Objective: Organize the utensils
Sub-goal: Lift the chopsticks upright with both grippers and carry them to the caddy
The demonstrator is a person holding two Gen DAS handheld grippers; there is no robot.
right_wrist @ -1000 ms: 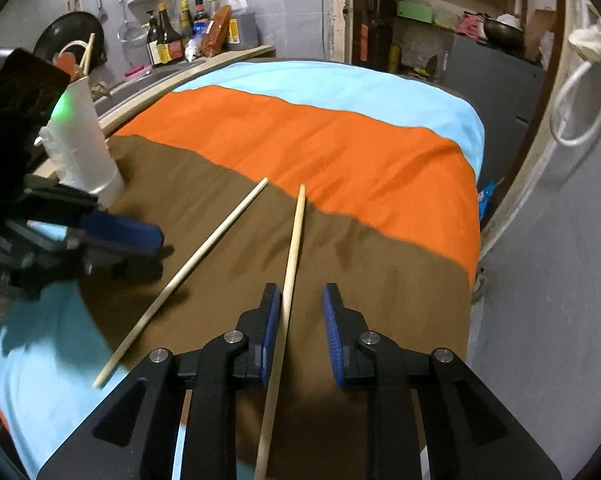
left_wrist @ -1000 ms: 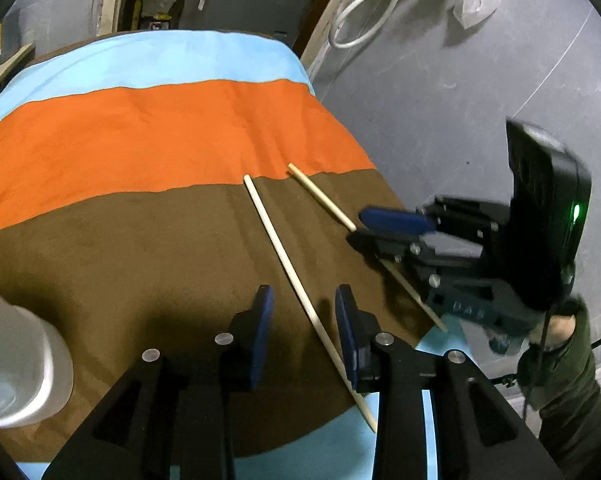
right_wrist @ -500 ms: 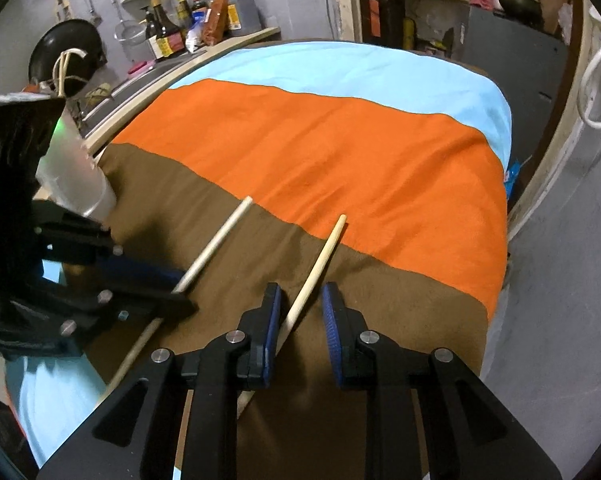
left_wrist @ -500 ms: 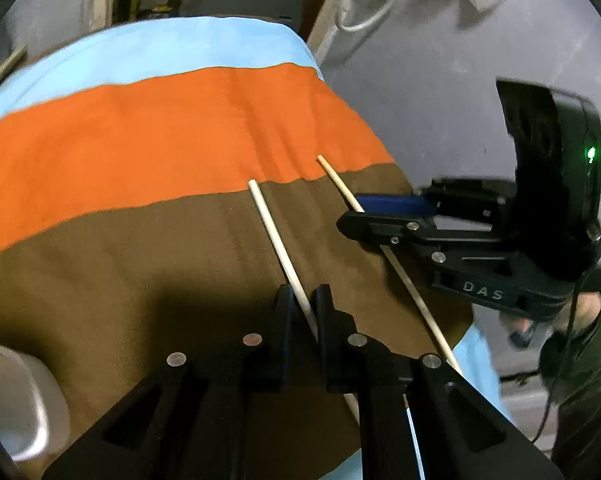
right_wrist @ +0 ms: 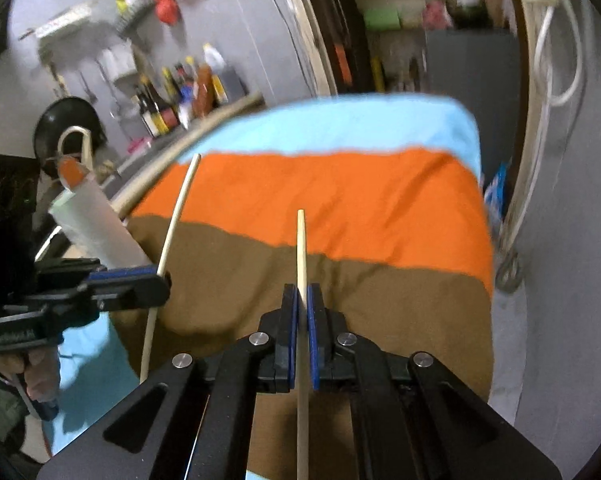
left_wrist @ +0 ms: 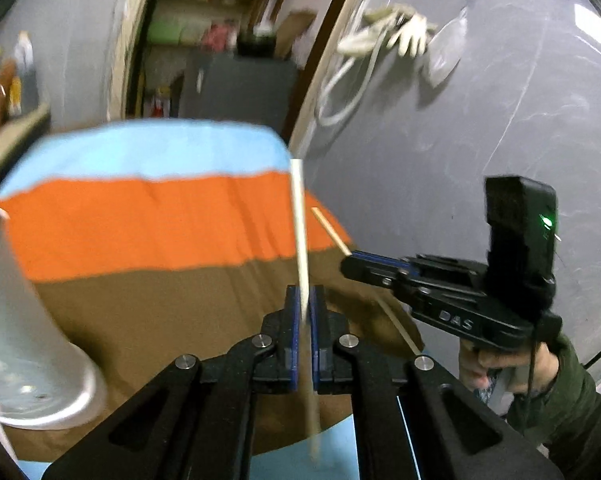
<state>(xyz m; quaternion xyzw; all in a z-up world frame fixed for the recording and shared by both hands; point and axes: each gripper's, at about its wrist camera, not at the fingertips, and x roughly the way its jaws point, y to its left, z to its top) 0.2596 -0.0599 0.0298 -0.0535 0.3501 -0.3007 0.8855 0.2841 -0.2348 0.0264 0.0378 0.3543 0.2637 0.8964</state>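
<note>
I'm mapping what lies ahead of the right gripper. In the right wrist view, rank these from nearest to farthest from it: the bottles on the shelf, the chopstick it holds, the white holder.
1. chopstick, clamped in the right gripper, centre.
2. white holder, left, beside the striped cloth.
3. bottles, far left, against the back wall.

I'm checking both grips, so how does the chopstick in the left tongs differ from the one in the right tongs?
The left chopstick looks paler; the right chopstick looks yellower. The left tongs grip theirs near mid-length, the right tongs nearer the front tip. Both are thin sticks clamped in shut tongs.
</note>
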